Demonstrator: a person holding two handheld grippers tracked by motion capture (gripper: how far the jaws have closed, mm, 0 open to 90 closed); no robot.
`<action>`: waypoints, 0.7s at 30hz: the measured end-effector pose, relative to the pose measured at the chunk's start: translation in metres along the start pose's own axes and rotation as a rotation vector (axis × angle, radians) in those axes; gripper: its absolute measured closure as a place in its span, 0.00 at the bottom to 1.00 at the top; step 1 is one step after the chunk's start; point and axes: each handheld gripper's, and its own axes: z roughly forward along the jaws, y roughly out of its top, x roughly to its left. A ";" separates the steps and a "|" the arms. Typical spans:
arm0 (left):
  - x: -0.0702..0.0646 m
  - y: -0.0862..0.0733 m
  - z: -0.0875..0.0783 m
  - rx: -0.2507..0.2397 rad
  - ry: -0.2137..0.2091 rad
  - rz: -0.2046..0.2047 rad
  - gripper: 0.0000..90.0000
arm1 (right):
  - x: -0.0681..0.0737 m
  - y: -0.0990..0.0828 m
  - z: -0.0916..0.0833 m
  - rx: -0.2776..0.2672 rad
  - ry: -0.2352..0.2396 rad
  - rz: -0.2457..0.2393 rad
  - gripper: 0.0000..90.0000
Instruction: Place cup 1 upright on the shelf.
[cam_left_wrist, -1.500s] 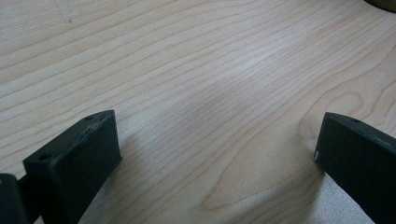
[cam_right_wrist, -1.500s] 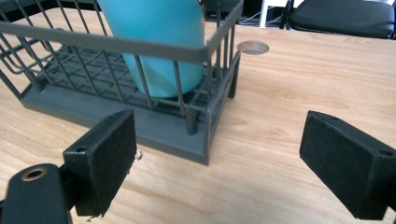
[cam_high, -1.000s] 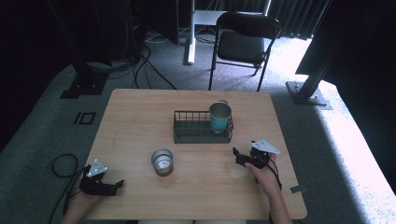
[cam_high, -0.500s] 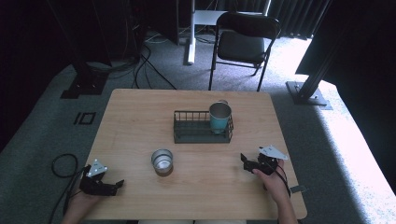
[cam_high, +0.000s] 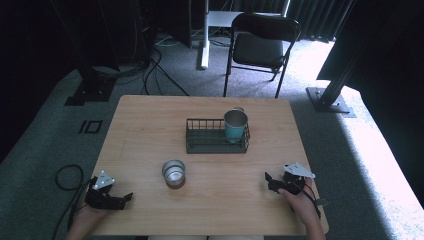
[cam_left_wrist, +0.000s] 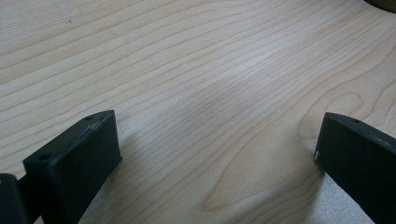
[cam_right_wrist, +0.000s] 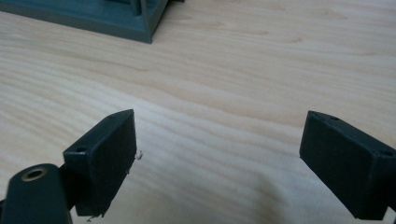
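A teal metal cup (cam_high: 235, 126) stands upright in the right end of a dark wire rack (cam_high: 207, 140) at the table's middle. A second steel cup (cam_high: 173, 172) sits upright on the wood in front of the rack's left end. My left gripper (cam_high: 125, 198) rests at the near left corner, open, with only bare tabletop between its jaws (cam_left_wrist: 215, 154). My right gripper (cam_high: 268, 181) lies low near the right front edge, open and empty (cam_right_wrist: 217, 154), pointing toward the rack, whose corner (cam_right_wrist: 140, 25) shows at the top of the right gripper view.
The wooden table (cam_high: 150, 120) stands on grey carpet. A black folding chair (cam_high: 260, 45) is behind its far edge. Cables (cam_high: 65, 175) lie on the floor at the left, and a dark stand base (cam_high: 330, 97) sits at the right.
My right gripper has drawn back from the rack toward the near right edge of the table and settled lower. The left gripper and both cups have stayed put.
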 end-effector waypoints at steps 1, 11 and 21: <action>0.000 0.000 0.000 0.000 0.000 0.000 0.01 | 0.000 -0.002 -0.002 0.002 0.008 0.004 0.12; 0.000 0.000 0.000 0.000 0.000 0.000 0.01 | -0.005 -0.015 -0.017 0.029 0.004 -0.001 0.12; 0.000 0.000 0.000 0.000 0.000 0.000 0.01 | -0.010 -0.023 -0.026 0.098 -0.021 -0.007 0.12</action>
